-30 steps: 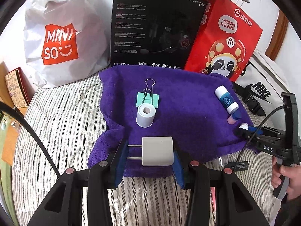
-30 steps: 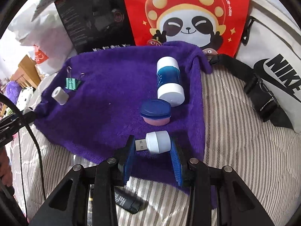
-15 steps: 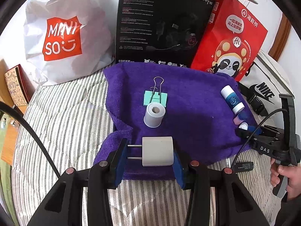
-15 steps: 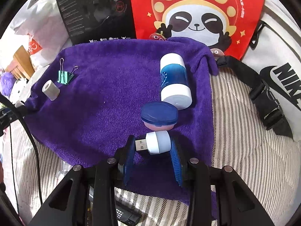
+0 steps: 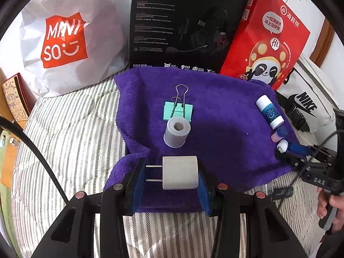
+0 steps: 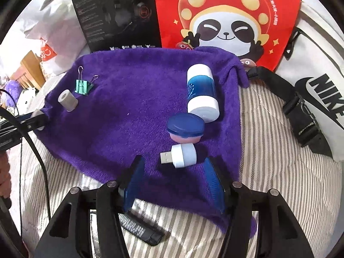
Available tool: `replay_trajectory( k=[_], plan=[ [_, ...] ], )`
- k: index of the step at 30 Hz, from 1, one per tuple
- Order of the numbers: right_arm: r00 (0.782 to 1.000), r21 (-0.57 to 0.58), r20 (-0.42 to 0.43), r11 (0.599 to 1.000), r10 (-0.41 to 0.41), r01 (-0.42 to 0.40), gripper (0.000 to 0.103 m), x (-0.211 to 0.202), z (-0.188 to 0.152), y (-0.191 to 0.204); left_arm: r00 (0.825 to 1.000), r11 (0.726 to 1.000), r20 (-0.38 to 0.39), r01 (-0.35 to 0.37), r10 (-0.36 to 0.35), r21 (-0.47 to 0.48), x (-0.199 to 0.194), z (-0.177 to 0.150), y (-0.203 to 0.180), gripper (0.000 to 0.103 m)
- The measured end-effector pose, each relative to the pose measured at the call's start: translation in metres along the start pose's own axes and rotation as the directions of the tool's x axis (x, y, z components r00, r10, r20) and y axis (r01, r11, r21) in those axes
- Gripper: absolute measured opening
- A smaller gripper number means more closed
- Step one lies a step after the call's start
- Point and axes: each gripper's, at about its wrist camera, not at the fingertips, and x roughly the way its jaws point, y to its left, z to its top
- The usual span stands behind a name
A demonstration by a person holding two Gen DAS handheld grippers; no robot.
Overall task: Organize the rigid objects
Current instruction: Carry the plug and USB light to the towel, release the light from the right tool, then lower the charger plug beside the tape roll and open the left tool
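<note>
- Right wrist view: right tongs [image 6: 174, 182] opening, blue pads clear of the USB plug [image 6: 179, 155] on both sides. Plug lies loose between them on the purple towel [image 6: 120, 111], metal connector pointing left, long axis across the gap.
- Just beyond the plug: blue-lidded pink jar [image 6: 186, 129], close to touching it. Behind that, blue-and-white tube [image 6: 202, 92] lying down, long axis running away from the camera.
- Left wrist view: left tongs [image 5: 172, 177] pinching the white charger [image 5: 180, 172], low over the towel's near edge. Prongs point left toward the left pad; body against the right pad.
- Ahead of the charger: grey roll [image 5: 177, 134] upright, then green binder clip [image 5: 178, 111] flat, handles pointing away.
- Towel lies on a striped bed [image 5: 71, 142]. Behind it: white shopping bag [image 5: 64, 36], black headset box [image 5: 185, 23], red panda bag [image 5: 266, 43].
</note>
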Motion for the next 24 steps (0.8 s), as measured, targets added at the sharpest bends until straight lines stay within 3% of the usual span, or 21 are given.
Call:
replay_trajectory(
  k=[2,15,24],
  plan=[
    [1.0,0.002,0.01,1.0,-0.014,0.014,0.064,-0.008,-0.004,-0.002,1.0,1.0,-0.005,0.003,-0.003,0.003,0.004,0.0,-0.001,0.041],
    [0.996,0.053,0.083,0.998,0.033,-0.038,0.066,-0.041,-0.034,0.002,0.999,0.999,-0.035,-0.029,0.03,0.031,0.033,0.004,-0.011,0.041],
    [0.996,-0.014,0.091,1.0,-0.024,0.026,0.066,-0.051,-0.04,0.014,0.998,0.997,-0.044,-0.048,0.05,0.058,0.044,0.013,-0.015,0.041]
  ],
)
